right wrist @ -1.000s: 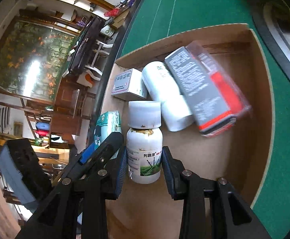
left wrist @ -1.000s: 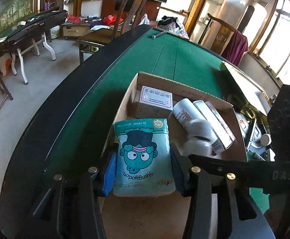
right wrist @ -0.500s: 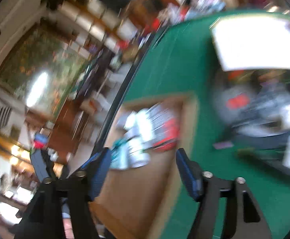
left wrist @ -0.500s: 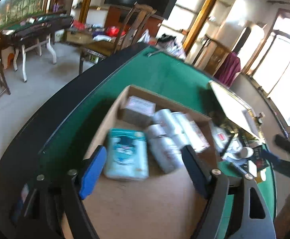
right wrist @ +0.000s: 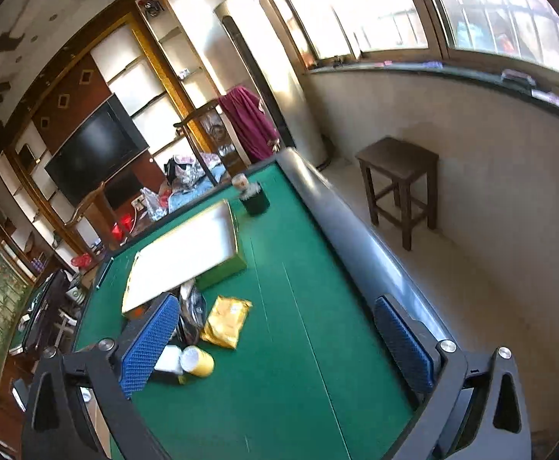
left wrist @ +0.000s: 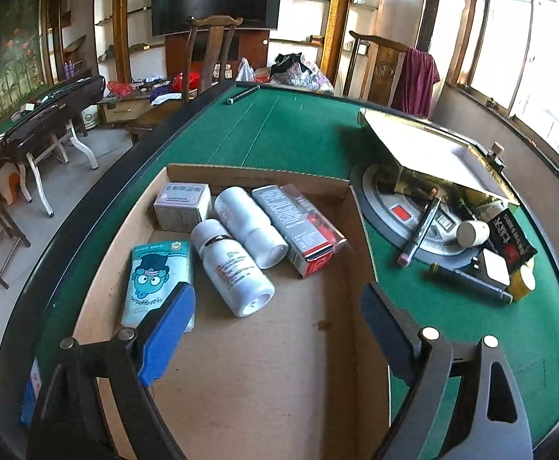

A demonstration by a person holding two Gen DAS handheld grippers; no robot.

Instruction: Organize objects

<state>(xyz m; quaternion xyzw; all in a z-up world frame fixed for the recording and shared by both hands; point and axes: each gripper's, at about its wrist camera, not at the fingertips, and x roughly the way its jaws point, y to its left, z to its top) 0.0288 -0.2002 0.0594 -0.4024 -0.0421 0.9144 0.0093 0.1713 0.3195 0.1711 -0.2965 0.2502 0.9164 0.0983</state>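
Observation:
A shallow cardboard box (left wrist: 264, 364) lies on the green table. In it lie a teal tissue pack (left wrist: 160, 276), two white bottles (left wrist: 233, 264) (left wrist: 250, 226), a small grey-white carton (left wrist: 182, 207) and a grey-and-red carton (left wrist: 298, 230). My left gripper (left wrist: 279, 329) is open and empty above the box's near part. My right gripper (right wrist: 275, 341) is open and empty over the green felt, turned away from the box. A gold snack packet (right wrist: 227, 320) and a yellow-capped jar (right wrist: 197, 360) lie by its left finger.
Right of the box lie a black pen (left wrist: 471, 281), a slim dark stick (left wrist: 419, 232), a white round cap (left wrist: 473, 232), a black packet (left wrist: 509, 241) and a tilted gold-edged tray (left wrist: 429, 153). A dark cup (right wrist: 254, 197) stands at the table's far end. A wooden stool (right wrist: 398, 180) stands beyond the rail.
Both grippers opened and pulled back. The tissue pack and the white bottle now lie in the box. The right gripper swung away to the right, over the felt.

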